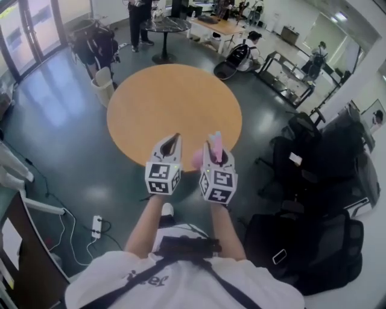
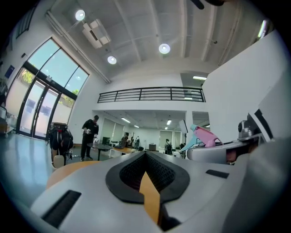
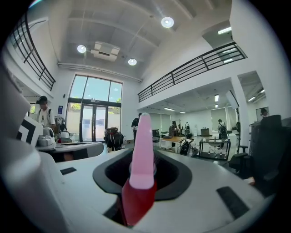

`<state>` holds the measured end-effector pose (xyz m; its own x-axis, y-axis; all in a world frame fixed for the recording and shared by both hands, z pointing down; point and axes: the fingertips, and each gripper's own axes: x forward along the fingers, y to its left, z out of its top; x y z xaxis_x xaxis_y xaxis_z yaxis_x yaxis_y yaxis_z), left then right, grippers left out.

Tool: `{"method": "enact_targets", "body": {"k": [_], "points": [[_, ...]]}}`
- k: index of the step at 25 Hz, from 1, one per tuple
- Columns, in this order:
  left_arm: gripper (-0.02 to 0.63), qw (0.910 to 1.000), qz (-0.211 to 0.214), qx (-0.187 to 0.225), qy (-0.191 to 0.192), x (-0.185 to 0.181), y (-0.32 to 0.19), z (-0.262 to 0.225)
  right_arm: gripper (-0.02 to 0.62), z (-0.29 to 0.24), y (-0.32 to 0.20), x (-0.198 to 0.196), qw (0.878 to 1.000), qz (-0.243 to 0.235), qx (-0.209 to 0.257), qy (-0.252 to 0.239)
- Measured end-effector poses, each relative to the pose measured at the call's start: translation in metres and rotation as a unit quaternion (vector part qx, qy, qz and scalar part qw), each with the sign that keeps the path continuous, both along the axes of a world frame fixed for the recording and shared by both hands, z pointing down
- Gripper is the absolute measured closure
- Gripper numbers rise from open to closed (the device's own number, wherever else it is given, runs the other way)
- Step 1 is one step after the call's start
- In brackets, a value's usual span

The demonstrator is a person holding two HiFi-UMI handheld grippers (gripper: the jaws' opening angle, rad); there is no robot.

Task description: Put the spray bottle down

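In the head view both grippers are held side by side over the near edge of a round wooden table [image 1: 151, 102]. My right gripper [image 1: 216, 149] is shut on a spray bottle [image 1: 214, 145] with a pink head and a light blue trigger. From the right gripper view, the bottle's pink top [image 3: 142, 150] stands up between the jaws with a red part below it. The left gripper view catches that same spray bottle [image 2: 205, 136] off to its right. My left gripper [image 1: 175, 138] is shut with nothing in it, its black pads [image 2: 136, 170] meeting at the tip.
Black office chairs [image 1: 329, 157] and bags crowd the floor to the right. A white bin [image 1: 102, 84] stands at the table's far left, a power strip [image 1: 96, 226] lies on the floor near left. A small dark table [image 1: 166, 25] and a standing person [image 1: 137, 18] are beyond.
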<state>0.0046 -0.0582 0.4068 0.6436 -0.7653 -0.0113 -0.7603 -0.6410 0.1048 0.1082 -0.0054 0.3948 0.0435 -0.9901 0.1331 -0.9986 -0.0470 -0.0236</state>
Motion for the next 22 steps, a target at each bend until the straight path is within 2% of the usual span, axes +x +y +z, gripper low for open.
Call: {"method": "enact_targets", "body": {"k": [8, 18, 22], "points": [[0.597, 0.9998, 0.003, -0.013, 0.015, -0.014, -0.106, -0.014, 0.443, -0.015, -0.106, -0.021, 1.0, -0.015, -0.005, 0.011], [0.597, 0.9993, 0.02, -0.027, 0.017, 0.002, -0.155, 0.005, 0.443, 0.013, -0.17, -0.006, 1.0, -0.019, -0.016, -0.009], [0.597, 0.9993, -0.002, -0.036, 0.013, 0.004, -0.185, 0.013, 0.443, 0.025, -0.2, 0.001, 0.999, -0.031, -0.028, -0.02]]}}
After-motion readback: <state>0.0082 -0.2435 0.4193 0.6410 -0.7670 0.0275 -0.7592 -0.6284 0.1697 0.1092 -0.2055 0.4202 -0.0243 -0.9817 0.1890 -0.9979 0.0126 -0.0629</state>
